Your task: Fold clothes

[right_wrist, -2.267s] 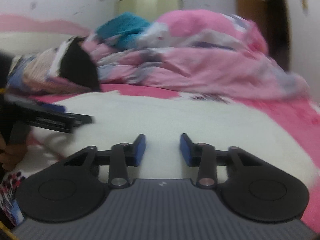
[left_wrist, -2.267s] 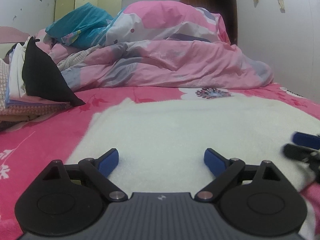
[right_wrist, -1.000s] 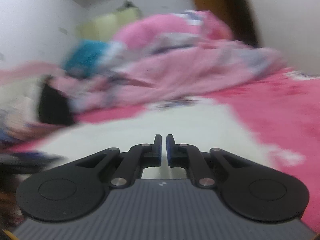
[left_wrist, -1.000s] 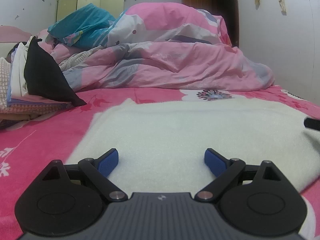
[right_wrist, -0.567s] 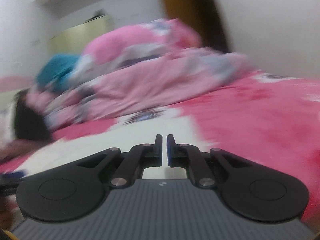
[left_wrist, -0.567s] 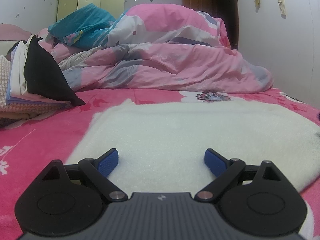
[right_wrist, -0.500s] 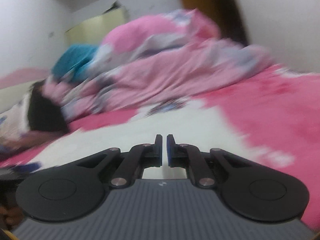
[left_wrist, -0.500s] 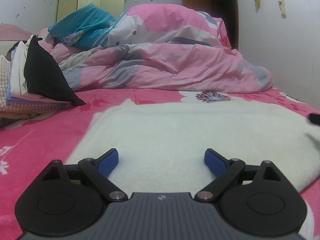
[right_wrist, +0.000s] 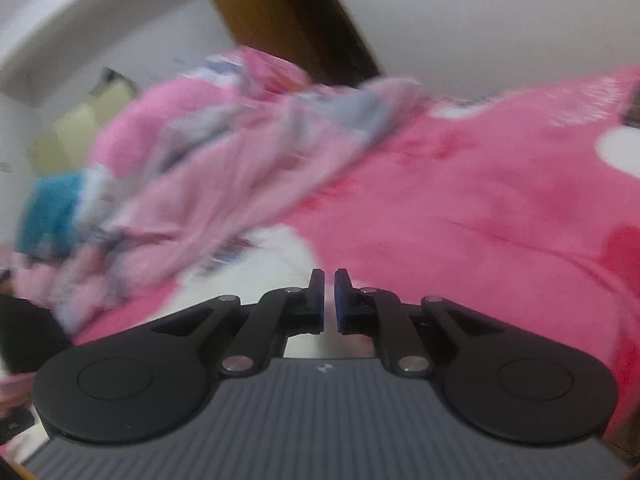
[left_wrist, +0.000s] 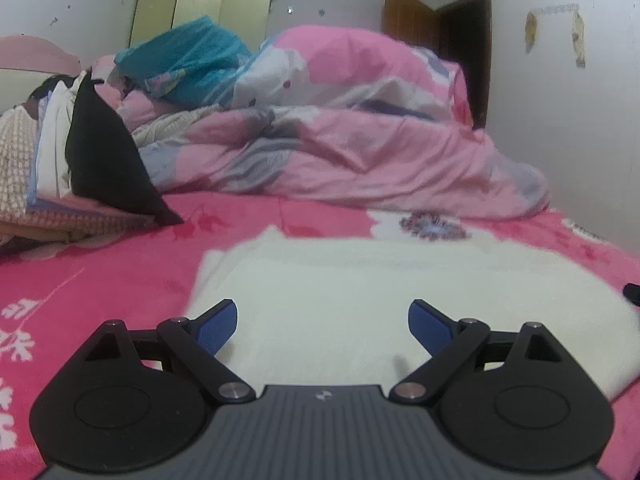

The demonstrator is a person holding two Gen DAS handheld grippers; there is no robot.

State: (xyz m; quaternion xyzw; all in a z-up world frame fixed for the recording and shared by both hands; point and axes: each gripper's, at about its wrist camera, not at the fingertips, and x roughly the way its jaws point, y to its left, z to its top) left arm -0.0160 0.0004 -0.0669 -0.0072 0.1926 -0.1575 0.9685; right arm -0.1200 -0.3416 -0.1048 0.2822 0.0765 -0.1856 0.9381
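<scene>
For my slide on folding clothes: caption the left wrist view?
Open left gripper poised low over a white fleece garment spread on a pink floral bedspread, rumpled pink duvet behind.

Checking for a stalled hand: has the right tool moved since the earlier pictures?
Yes. The right tool has swung right and tilted: the door, earlier far right, now sits centre-left.

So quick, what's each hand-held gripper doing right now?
Left hand-held gripper: open, holding nothing, over the white garment.
Right hand-held gripper: closed; nothing visible between its fingers.

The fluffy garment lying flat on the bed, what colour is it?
The garment is cream-white, seen best in the left wrist view.
</scene>
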